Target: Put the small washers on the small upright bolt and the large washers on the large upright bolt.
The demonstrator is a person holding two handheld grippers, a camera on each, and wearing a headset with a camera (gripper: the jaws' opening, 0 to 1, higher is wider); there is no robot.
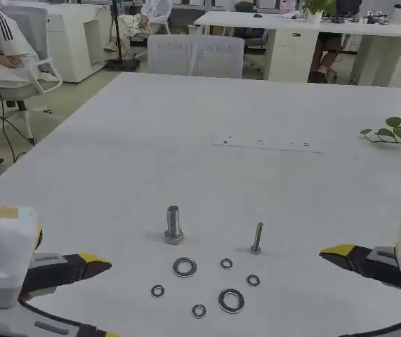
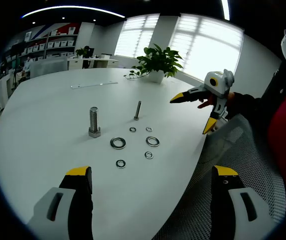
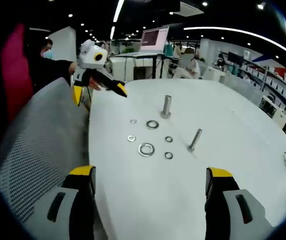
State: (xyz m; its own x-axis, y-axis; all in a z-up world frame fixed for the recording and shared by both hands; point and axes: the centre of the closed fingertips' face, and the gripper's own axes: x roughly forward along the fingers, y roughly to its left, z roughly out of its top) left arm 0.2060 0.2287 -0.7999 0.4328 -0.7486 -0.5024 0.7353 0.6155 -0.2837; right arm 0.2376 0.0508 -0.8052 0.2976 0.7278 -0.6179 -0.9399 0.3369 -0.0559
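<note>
The large upright bolt (image 1: pixel 173 226) (image 2: pixel 93 122) (image 3: pixel 166 106) stands left of the small upright bolt (image 1: pixel 257 239) (image 2: pixel 137 111) (image 3: pixel 195 140) on the white table (image 1: pixel 186 140). In front of them lie two large washers (image 1: pixel 185 267) (image 1: pixel 231 300) and several small washers (image 1: pixel 226 263) (image 1: pixel 157 290). My left gripper (image 1: pixel 105 300) (image 2: pixel 152 172) is open at the near left edge. Open too, my right gripper (image 1: pixel 333 291) (image 3: pixel 150 172) hangs at the near right. Each is a hand's width from the washers, and both are empty.
A flat white strip (image 1: pixel 267 144) lies across the table's middle. A leafy plant (image 1: pixel 397 130) (image 2: pixel 155 62) sits at the far right. A grey chair (image 1: pixel 195 55) stands at the far edge, and a mesh chair back (image 3: pixel 37 150) is close behind me. People sit at the other desks.
</note>
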